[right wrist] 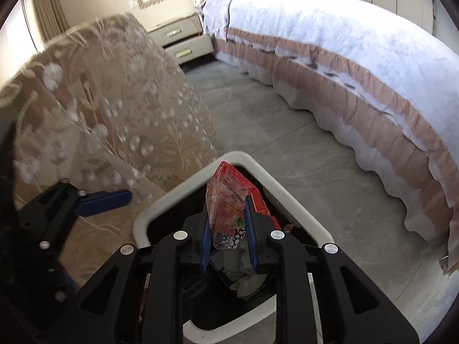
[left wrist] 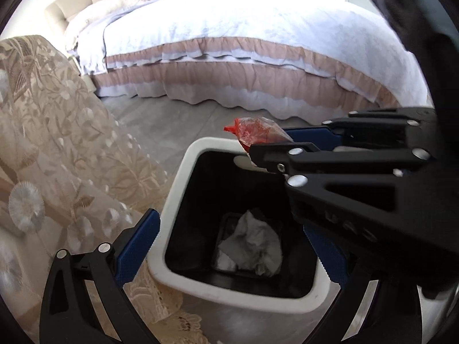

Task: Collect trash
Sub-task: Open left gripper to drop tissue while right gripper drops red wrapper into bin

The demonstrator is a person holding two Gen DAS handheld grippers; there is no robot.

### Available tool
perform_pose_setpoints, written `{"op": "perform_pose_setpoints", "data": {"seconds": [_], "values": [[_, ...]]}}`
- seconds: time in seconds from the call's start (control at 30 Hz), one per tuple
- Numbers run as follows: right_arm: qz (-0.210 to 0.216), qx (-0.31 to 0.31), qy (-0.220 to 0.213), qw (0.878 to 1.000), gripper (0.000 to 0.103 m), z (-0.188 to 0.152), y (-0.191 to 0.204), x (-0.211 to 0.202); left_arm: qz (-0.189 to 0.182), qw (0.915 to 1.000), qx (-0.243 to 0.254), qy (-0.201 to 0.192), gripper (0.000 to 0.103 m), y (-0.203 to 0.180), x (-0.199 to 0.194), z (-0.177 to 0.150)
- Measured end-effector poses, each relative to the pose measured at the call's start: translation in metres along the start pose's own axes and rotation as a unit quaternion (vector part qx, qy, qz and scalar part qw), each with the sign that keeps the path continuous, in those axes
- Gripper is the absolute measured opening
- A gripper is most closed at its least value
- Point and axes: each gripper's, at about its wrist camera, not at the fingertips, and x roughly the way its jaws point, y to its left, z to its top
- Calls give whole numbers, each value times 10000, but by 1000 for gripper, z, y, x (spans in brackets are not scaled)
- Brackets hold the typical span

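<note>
Right gripper (right wrist: 226, 243) fingers pinching crinkled red-clear wrapper (right wrist: 229, 200) above bin (left wrist: 183, 169), left gripper (left wrist: 229, 246) fingers spread

Daylit interior, bright. Bedspread (left wrist: 258, 20) is overexposed to white glare. Lace cloth (right wrist: 109, 109) is motion-blurred. Bin (left wrist: 172, 272) interior is shadowed. Edges are bent and vignetted by fisheye distortion.

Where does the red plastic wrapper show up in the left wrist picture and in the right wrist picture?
Left wrist view: the red plastic wrapper is right of centre, pinched in the right gripper above the far rim of the bin.
Right wrist view: the wrapper is at lower centre, between the blue fingers, over the bin opening.
Shared landmark: the white-rimmed bin, with crumpled paper at its bottom.
</note>
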Motion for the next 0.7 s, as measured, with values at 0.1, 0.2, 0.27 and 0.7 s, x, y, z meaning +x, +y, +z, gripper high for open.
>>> {"op": "perform_pose_setpoints", "data": {"seconds": [0.1,0.2,0.27,0.7], "values": [[78,-163,207,9996,64,-3,5,9,82,9999,92,27,98,-1,1,-3],[145,-211,215,9994,97,-7,9,10,298,9993,229,-58,98,-4,-1,-6],[67,-235,219,9995,98,-8,9,9,293,9992,275,-64,98,-6,-3,-6],[-200,-358,95,9991,98,-8,16,-20,156,9992,186,-317,98,-12,-37,1]]}}
